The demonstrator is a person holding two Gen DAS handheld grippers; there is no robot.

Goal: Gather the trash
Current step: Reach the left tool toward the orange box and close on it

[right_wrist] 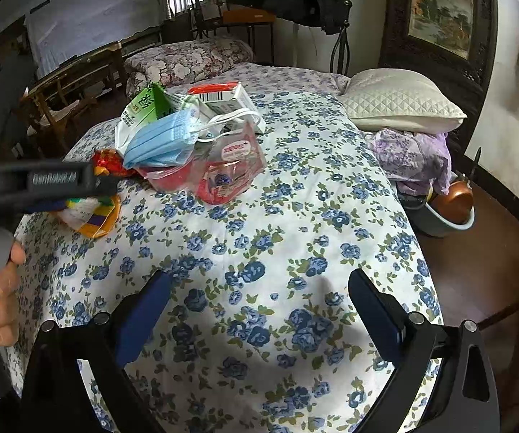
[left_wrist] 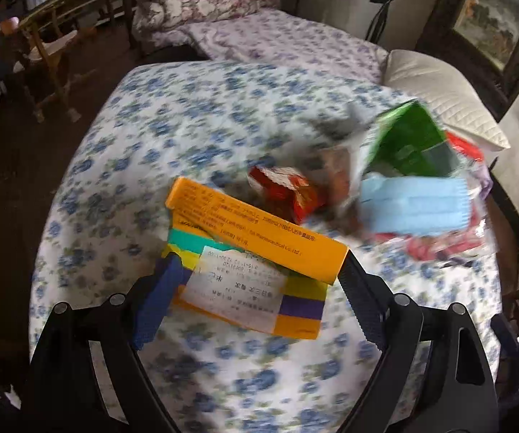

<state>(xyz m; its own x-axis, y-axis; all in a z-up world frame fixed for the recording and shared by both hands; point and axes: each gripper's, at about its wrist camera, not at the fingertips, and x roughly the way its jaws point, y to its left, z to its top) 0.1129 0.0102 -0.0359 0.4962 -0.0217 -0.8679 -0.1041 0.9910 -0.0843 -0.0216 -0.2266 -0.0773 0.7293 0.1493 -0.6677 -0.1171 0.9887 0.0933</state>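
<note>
An orange medicine box (left_wrist: 259, 229) with a white label lies on the blue-flowered bedspread (left_wrist: 144, 133), and my left gripper (left_wrist: 259, 270) is open with a finger at each side of it. Beyond lie a red wrapper (left_wrist: 288, 189), a blue face mask (left_wrist: 416, 204) and a green carton (left_wrist: 409, 140). In the right wrist view the pile shows the mask (right_wrist: 158, 140), green carton (right_wrist: 145, 103), a clear red-printed bag (right_wrist: 230, 166) and a white box (right_wrist: 223, 99). My right gripper (right_wrist: 259, 299) is open and empty over bare bedspread (right_wrist: 295, 216). The left gripper (right_wrist: 43, 180) reaches the box (right_wrist: 93, 216).
A white quilted pillow (right_wrist: 400, 103) lies at the bed's far right, with purple cloth (right_wrist: 414, 155) and a basin holding a brown pot (right_wrist: 447, 213) on the floor beside it. A floral quilt (right_wrist: 187, 59) and wooden chairs (left_wrist: 50, 50) stand at the back left.
</note>
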